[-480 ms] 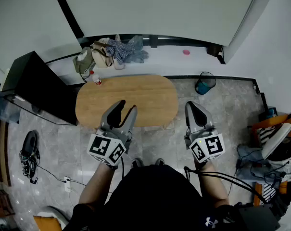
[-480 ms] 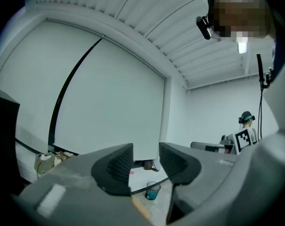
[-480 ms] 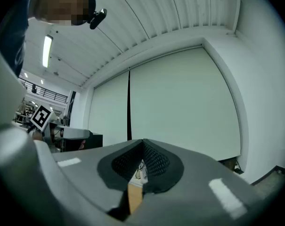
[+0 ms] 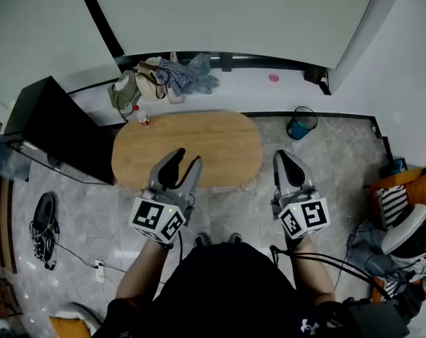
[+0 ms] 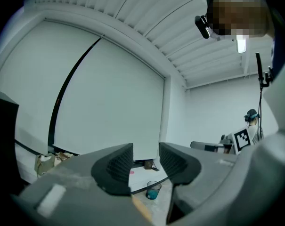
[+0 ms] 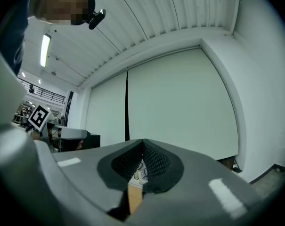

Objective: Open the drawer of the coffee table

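Note:
An oval wooden coffee table (image 4: 198, 143) stands on the grey floor ahead of me; no drawer shows from above. My left gripper (image 4: 182, 158) hovers over the table's near edge, jaws parted with nothing between them. In the left gripper view the left gripper (image 5: 146, 160) frames only the far wall and a blue cup (image 5: 152, 190). My right gripper (image 4: 289, 158) hangs to the right of the table, over the floor, its jaws pressed together and empty. The right gripper (image 6: 142, 160) shows its pads closed in its own view, a strip of table edge (image 6: 134, 197) below.
A small bottle (image 4: 142, 116) stands on the table's far left corner. Bags and clothes (image 4: 163, 76) lie against the wall behind it. A dark cabinet (image 4: 54, 129) stands left, a blue bin (image 4: 300, 124) right of the table, shoes (image 4: 42, 220) on the floor left.
Both grippers hold nearly the same place; the view has shifted very slightly. At the right edge, a person's shoe has moved down.

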`<action>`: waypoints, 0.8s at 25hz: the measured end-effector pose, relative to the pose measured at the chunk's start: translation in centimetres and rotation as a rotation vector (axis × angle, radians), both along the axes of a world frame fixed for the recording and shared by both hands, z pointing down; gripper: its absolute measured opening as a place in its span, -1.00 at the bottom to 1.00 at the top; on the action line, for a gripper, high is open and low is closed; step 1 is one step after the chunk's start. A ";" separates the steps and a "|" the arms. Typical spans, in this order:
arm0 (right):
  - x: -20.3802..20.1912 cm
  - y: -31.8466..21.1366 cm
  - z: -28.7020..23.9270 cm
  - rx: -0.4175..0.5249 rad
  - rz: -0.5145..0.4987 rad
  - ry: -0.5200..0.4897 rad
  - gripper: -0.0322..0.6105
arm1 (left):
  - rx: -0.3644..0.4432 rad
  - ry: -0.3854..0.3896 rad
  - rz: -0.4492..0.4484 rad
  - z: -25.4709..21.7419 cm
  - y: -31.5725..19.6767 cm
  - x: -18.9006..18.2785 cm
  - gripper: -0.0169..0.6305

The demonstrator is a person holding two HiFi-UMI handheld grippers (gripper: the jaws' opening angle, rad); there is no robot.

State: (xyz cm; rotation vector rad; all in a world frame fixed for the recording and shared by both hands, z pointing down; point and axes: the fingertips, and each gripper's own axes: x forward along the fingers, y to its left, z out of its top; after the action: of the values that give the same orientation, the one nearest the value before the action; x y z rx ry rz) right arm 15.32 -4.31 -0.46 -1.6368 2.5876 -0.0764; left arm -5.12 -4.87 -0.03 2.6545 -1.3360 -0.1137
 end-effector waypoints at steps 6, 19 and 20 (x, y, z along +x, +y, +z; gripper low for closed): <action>0.6 -0.5 1.0 -0.023 0.019 0.013 -0.89 | 0.022 -0.043 -0.016 0.3 -0.2 -0.7 -0.39; 0.4 -1.6 10.0 -0.173 0.001 0.090 -0.89 | -0.144 -0.169 0.036 10.4 0.2 -1.8 -0.45; 0.6 -1.7 11.4 -0.200 -0.002 0.091 -0.86 | -0.156 -0.189 0.046 11.5 0.3 -1.7 -0.45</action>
State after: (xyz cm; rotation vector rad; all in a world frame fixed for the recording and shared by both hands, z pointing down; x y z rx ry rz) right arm 15.89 -6.04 10.98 -1.7399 2.7274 -0.2757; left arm -6.82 -4.57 11.46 2.6138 -1.2760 0.2430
